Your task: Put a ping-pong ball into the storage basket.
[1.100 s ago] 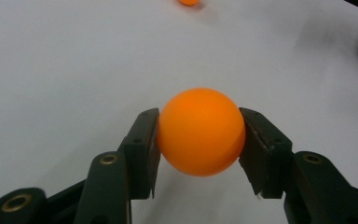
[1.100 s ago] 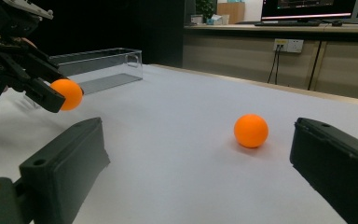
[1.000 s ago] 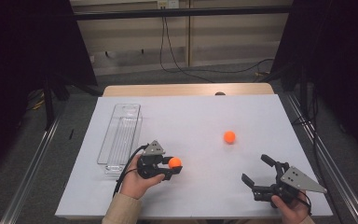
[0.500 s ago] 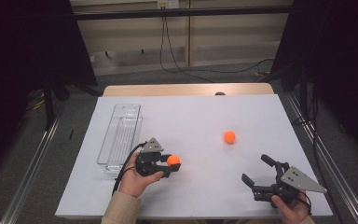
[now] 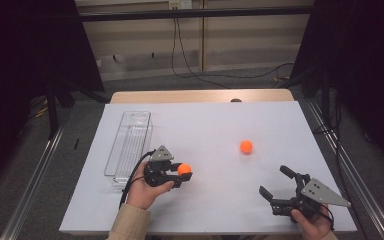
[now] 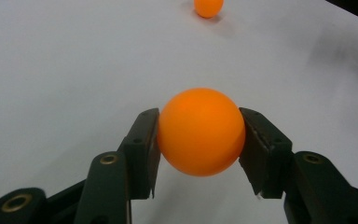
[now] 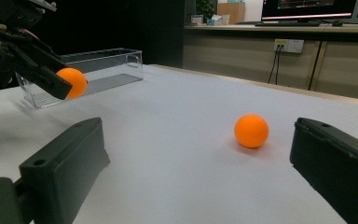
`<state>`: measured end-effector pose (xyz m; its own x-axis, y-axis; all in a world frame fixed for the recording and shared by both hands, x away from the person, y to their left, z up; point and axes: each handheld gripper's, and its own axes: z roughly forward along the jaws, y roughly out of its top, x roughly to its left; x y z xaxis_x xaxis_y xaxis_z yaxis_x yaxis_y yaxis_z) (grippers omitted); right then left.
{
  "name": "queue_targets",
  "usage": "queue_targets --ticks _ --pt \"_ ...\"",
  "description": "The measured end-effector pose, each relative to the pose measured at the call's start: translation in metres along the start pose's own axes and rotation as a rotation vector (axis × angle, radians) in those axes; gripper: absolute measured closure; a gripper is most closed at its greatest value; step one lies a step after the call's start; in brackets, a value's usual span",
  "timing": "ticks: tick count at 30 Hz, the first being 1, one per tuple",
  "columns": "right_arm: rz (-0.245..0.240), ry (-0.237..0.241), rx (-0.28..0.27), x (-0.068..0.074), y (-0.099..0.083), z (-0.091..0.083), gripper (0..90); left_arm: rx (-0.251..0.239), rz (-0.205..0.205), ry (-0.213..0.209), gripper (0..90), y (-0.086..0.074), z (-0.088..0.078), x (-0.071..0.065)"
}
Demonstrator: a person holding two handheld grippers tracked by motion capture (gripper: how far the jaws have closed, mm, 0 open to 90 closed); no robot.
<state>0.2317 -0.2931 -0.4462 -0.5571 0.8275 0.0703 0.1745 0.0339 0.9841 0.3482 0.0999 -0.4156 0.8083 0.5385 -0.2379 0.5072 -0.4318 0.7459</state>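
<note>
Left gripper jaws clamped on round, axisless orange ball; right gripper jaws apart.

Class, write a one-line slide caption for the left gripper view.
Left gripper clamps an orange ball above the white table; a second ball lies beyond.

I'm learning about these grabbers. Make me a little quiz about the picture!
1. True or false: the left gripper is squeezing an orange ball.
2. How many orange balls are there in all?
3. What lies nearest the clear tray: A) the left gripper, B) the right gripper, C) the loose ball?

Key: 1. True, both pads press on it. 2. Two: one held, one loose on the table. 3. A.
</note>
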Motion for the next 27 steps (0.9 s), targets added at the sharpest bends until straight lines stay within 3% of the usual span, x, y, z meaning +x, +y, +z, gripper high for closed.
queue_targets --ticks 27 --pt "0.002 0.000 0.000 -0.0001 0.0000 0.0000 2.5 -0.014 -0.025 0.049 50.8 0.0033 -0.0085 0.0103"
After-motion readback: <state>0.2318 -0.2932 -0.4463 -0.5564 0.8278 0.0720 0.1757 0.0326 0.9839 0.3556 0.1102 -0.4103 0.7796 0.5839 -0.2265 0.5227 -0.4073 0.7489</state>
